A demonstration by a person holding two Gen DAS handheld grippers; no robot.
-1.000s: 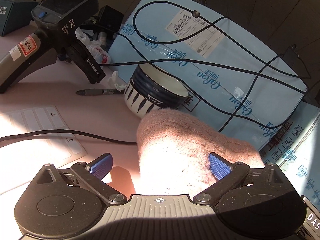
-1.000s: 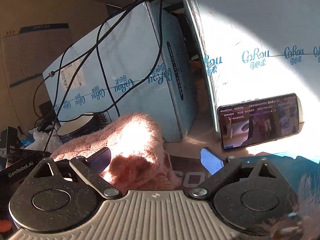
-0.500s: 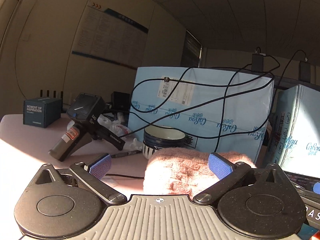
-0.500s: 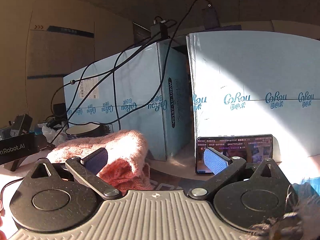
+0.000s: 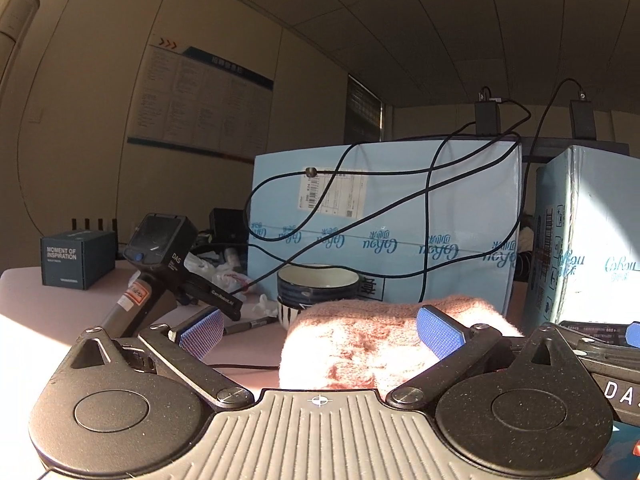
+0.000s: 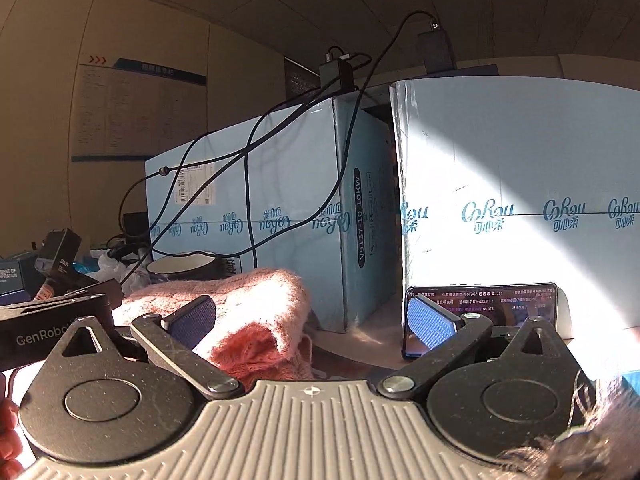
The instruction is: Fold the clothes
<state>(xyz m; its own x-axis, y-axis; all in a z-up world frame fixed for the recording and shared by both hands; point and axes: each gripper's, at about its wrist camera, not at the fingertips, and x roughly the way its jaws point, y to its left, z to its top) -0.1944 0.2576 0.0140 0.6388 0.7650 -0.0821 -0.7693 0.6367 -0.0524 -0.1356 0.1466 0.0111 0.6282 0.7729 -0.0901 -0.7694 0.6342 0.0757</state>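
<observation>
In the left wrist view, the left gripper (image 5: 318, 330) is filling the bottom of the frame, its jaws standing wide apart and gripping nothing. A folded pink knit (image 5: 360, 344) is lying on the table (image 5: 44, 320) in the lower middle of the frame, just beyond the gripper and between the lines of its two blue pads (image 5: 436, 330); whether the right pad is touching it cannot be told. Behind the knit, at centre, a dark bowl (image 5: 318, 284) is sitting in front of a pale blue box (image 5: 384, 208) with black cables (image 5: 428, 184) draping over it. A second blue box (image 5: 588, 240) is standing at the right edge. At centre left, a spare handheld gripper (image 5: 160, 264) is leaning on the table, a pen (image 5: 250, 325) is lying beside it, and a small dark box (image 5: 78, 258) is sitting at the far left.

In the right wrist view, the right gripper (image 6: 312, 320) is likewise spreading its jaws wide with nothing between them. The knit (image 6: 248, 308) is lying in the lower left of centre, sunlit, its near edge drooping, close by the left pad (image 6: 192, 316). The bowl (image 6: 186, 266) is showing behind it. A phone (image 6: 484, 312) with a lit screen is leaning against the large box (image 6: 520, 184) at right, partly behind the right pad. The other blue box (image 6: 260, 208) is standing at centre. The left gripper's black body (image 6: 52, 330) is showing at the left edge.
</observation>
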